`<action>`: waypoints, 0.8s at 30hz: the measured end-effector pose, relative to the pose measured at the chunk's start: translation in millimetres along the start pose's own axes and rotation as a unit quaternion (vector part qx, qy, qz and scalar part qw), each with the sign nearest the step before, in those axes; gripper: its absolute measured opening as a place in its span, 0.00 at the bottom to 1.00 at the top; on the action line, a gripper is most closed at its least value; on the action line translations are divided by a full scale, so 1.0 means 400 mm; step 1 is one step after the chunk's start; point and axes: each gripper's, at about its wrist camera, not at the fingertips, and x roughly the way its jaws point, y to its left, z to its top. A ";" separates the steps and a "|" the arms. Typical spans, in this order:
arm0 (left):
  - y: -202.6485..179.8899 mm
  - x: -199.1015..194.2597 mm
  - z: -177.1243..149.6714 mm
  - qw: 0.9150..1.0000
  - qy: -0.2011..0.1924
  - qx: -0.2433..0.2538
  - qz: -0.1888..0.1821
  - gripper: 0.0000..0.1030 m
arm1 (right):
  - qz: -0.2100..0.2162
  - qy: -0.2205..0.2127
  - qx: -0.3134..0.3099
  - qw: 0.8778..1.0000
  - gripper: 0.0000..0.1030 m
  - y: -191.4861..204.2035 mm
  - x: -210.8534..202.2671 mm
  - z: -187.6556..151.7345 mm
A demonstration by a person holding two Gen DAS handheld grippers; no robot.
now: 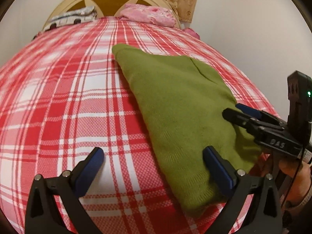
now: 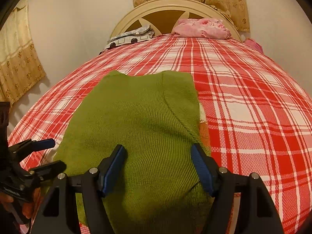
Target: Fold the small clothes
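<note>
A green knitted garment (image 1: pixel 175 105) lies folded lengthwise on the red and white checked bedspread (image 1: pixel 58 97); it also shows in the right wrist view (image 2: pixel 136 117). My left gripper (image 1: pixel 154 156) is open and empty, its right finger resting over the garment's near left edge. It appears at the left of the right wrist view (image 2: pixel 52 154). My right gripper (image 2: pixel 158 159) is open and empty, just above the garment's near end. It shows in the left wrist view (image 1: pixel 232 110) at the garment's right edge.
A pink pillow (image 2: pixel 202 29) and a patterned white pillow (image 2: pixel 130 37) lie at the cream headboard (image 2: pixel 167 5). Beige curtains (image 2: pixel 17 58) hang on the walls. The bedspread (image 2: pixel 253 107) stretches to either side of the garment.
</note>
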 end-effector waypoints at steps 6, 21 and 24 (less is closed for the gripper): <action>-0.007 -0.006 0.005 1.000 -0.006 0.006 -0.001 1.00 | 0.052 -0.012 0.019 0.998 0.70 -0.033 -0.048 0.050; -0.002 0.045 0.031 0.998 0.026 -0.011 -0.053 1.00 | 0.165 0.113 0.166 0.966 0.70 -0.226 0.213 0.176; -0.008 0.054 0.037 0.998 0.028 -0.009 -0.059 1.00 | 0.181 0.113 0.160 0.964 0.70 -0.227 0.239 0.186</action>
